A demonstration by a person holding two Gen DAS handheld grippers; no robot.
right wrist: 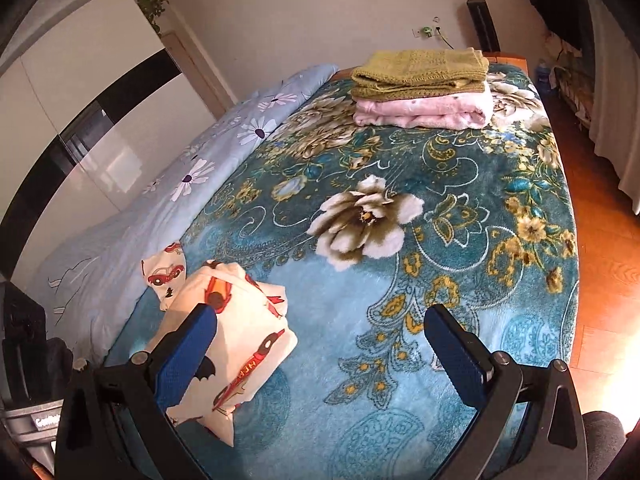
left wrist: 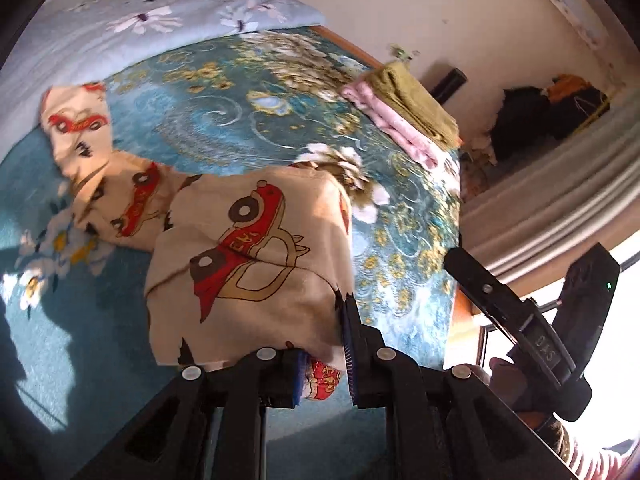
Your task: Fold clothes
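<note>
1. Left gripper (left wrist: 324, 354) pinched the cream car-print garment (left wrist: 256, 256) edge, lifted above the teal blanket (left wrist: 224, 112).
2. Right gripper (right wrist: 320, 344) was spread wide, holding nothing.
3. We judged the fabric light, limp; grip hems or corners.

A bed (right wrist: 532, 320) under a teal floral blanket (right wrist: 460, 184) stands by beige walls (right wrist: 320, 8), a glossy white wardrobe (right wrist: 100, 100), sunlit wooden floor (right wrist: 608, 264) and pale curtains (right wrist: 616, 128).
</note>
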